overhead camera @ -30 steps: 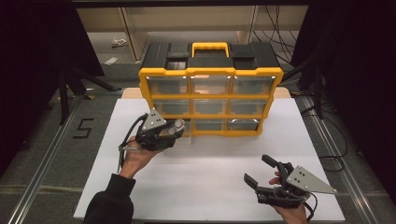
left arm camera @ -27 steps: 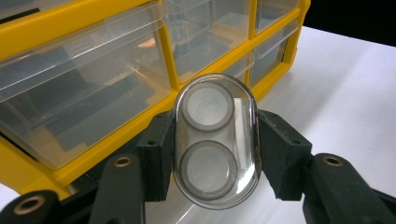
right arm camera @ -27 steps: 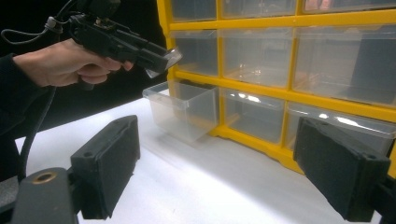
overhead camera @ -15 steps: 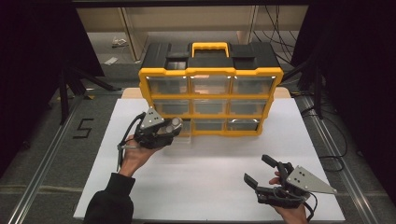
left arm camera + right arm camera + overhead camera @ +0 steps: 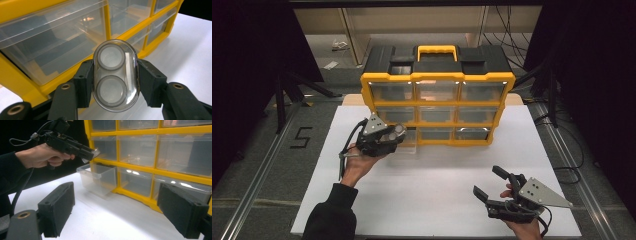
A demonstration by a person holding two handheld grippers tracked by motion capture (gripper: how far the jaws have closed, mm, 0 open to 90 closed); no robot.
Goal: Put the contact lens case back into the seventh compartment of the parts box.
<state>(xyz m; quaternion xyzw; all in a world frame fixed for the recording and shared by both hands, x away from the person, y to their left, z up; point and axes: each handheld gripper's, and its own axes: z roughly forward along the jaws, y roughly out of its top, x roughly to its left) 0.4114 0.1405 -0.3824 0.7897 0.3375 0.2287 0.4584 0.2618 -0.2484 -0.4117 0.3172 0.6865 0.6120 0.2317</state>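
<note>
A yellow organiser (image 5: 437,85) with clear drawers stands at the back of the white mat (image 5: 432,180). Its bottom-left drawer (image 5: 409,142) is pulled out, also seen in the right gripper view as an open clear drawer (image 5: 96,178). My left gripper (image 5: 398,134) hovers just above that drawer. It is shut on a clear oval capsule (image 5: 111,57) with two round cups inside, held between the pads (image 5: 85,82). My right gripper (image 5: 488,181) rests near the mat's front right, open, with nothing between its pads (image 5: 58,207).
The organiser's black top and yellow handle (image 5: 437,51) face away from me. A black "5" (image 5: 302,137) marks the floor left of the mat. Metal rails (image 5: 259,175) run along both sides. Bare mat lies between the two grippers.
The left gripper has shifted only slightly above the open drawer, still holding the capsule. The right gripper has kept still.
</note>
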